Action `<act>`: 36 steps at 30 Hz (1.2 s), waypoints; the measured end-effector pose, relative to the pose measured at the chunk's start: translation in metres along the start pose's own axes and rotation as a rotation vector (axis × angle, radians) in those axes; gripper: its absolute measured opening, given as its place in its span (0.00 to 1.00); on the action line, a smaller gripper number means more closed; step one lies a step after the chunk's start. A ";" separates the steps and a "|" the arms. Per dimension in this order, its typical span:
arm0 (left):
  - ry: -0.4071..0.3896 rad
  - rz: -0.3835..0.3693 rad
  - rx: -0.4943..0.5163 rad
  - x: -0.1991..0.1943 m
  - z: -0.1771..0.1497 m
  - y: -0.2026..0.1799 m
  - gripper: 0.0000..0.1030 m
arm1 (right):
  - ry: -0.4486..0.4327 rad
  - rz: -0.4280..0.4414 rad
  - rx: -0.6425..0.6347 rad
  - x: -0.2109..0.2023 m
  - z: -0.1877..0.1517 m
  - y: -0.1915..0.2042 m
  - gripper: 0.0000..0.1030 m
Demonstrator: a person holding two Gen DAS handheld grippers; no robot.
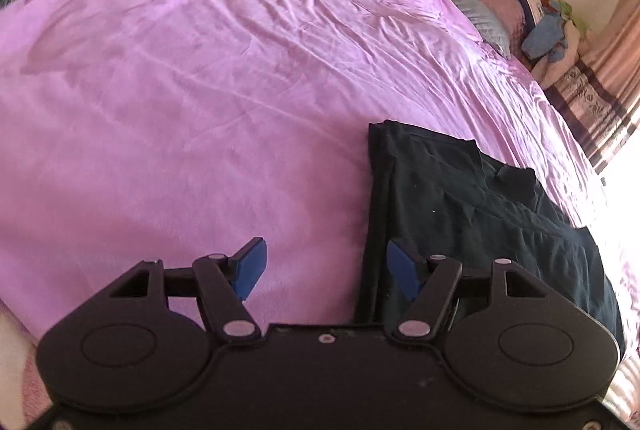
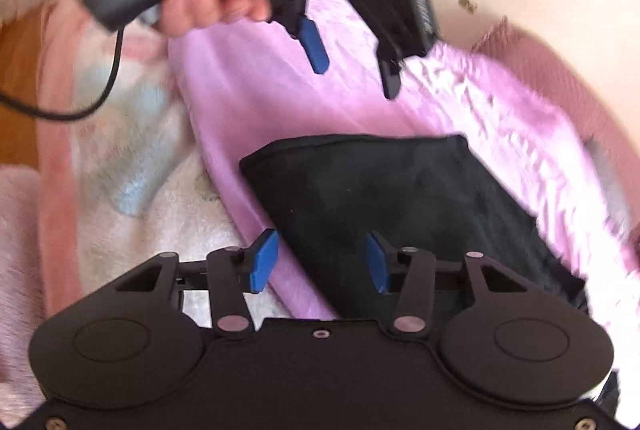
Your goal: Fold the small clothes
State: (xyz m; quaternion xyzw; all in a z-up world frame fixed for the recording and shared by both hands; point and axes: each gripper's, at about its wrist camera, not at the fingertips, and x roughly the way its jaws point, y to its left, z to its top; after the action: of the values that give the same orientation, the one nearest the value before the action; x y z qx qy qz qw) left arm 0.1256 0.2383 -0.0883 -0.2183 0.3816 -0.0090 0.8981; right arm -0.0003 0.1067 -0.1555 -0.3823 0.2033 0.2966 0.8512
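Observation:
A folded black garment lies flat on the purple bedsheet, at the right in the left wrist view and at centre in the right wrist view. My left gripper is open and empty, hovering over the sheet with its right pad above the garment's left edge. My right gripper is open and empty, just above the garment's near corner. The left gripper also shows in the right wrist view, held in a hand above the sheet beyond the garment.
A grey pillow and a pile of clothes lie at the far right of the bed. A striped curtain hangs at right. A pink and white blanket lies left of the sheet. A black cable hangs from the left gripper's handle.

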 end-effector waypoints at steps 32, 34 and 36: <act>0.290 -0.504 -0.323 0.218 0.103 -0.004 0.66 | -0.098 -0.111 -0.093 0.033 0.018 0.018 0.48; 0.302 -0.482 -0.281 0.222 0.107 -0.012 0.64 | -0.110 -0.118 -0.095 0.035 0.017 0.015 0.47; 0.307 -0.475 -0.258 0.227 0.111 -0.018 0.60 | -0.130 -0.128 -0.103 0.036 0.016 0.015 0.43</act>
State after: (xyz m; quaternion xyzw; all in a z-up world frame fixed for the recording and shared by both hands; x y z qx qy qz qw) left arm 0.3654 0.2239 -0.1675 -0.4097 0.4492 -0.2029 0.7676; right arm 0.0189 0.1396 -0.1740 -0.4176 0.1071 0.2759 0.8591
